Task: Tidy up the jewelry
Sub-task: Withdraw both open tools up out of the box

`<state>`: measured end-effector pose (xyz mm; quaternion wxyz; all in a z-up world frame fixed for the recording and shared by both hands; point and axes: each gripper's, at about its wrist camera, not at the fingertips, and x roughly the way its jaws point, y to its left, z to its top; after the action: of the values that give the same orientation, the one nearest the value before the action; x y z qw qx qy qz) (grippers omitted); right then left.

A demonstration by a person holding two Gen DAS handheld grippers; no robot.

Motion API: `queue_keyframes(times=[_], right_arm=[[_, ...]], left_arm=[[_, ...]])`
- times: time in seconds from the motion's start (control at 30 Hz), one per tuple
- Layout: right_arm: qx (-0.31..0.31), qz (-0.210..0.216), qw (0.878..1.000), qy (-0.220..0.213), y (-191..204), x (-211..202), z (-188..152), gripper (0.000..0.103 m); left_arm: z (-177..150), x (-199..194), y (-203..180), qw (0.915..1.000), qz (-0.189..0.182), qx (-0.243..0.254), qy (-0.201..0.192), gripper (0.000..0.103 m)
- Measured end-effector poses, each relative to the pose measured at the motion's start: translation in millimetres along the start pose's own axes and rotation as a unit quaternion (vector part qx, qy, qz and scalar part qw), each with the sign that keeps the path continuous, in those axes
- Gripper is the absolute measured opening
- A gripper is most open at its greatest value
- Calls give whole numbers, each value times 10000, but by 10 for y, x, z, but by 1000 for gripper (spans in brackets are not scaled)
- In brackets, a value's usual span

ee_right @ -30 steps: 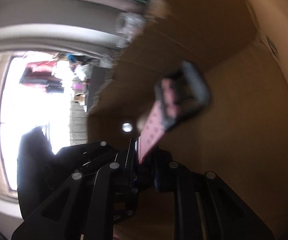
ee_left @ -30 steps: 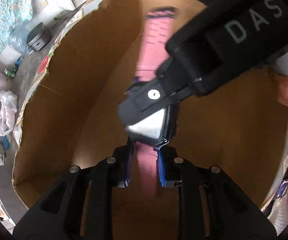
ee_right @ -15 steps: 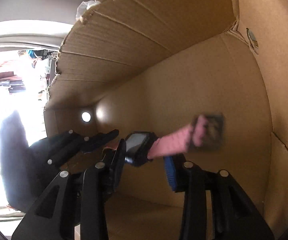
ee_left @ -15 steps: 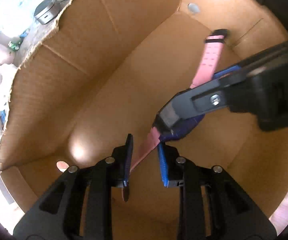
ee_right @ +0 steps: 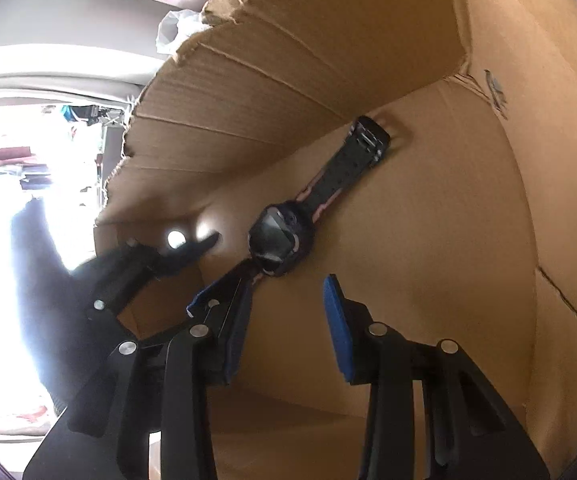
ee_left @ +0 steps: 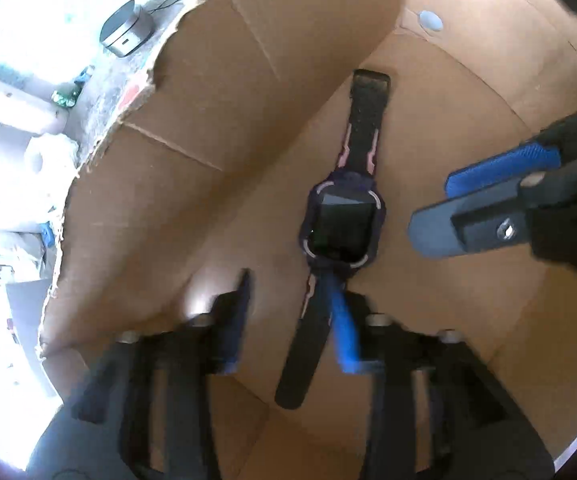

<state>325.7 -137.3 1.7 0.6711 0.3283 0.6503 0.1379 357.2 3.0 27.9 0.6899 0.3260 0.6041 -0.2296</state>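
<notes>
The smartwatch lies flat on the floor of the cardboard box, its dark screen facing up and its strap stretched out in a nearly straight line; we see pink trim along the strap near the case. One end of the strap, the buckle end, reaches toward the far corner of the box, close to where the floor meets the wall, and the other end runs back toward our left gripper. In the left wrist view that near strap end lies between the left gripper's two blue-padded fingers, just beside the right-hand pad; the jaws have just been opening, they stand about half apart, and the left-hand finger is well clear of the strap, so we do not see them pressing on it. Whether the one pad touches the strap we cannot tell, since the fingers are blurred. Our right gripper hovers near the watch case with its jaws part open and nothing between them; from the left wrist view it enters from the right side of the box, its blue pad showing, just beside the case but apart from it. Around all this rise the brown walls of the box, with a torn, ragged upper edge. Beyond that edge we see a bright, washed-out room with a small round grey container on a surface outside.
</notes>
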Motion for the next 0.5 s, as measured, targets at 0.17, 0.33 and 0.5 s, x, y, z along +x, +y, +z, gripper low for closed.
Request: queue_keyframes(times=[0.17, 0.33, 0.5], right_arm=[[-834, 398, 9934, -672, 62, -600, -296, 37], [-1843, -923, 9692, -1349, 108, -796, -579, 34], [-2328, -1311, 9536, -1386, 170, -630, -725, 34]], left_arm=[[-155, -141, -230, 9988, -178, 375, -264, 59], [-94, 103, -425, 9951, 381, 896, 199, 62], [-20, 164, -351, 9868, 1101, 1173, 194, 63]])
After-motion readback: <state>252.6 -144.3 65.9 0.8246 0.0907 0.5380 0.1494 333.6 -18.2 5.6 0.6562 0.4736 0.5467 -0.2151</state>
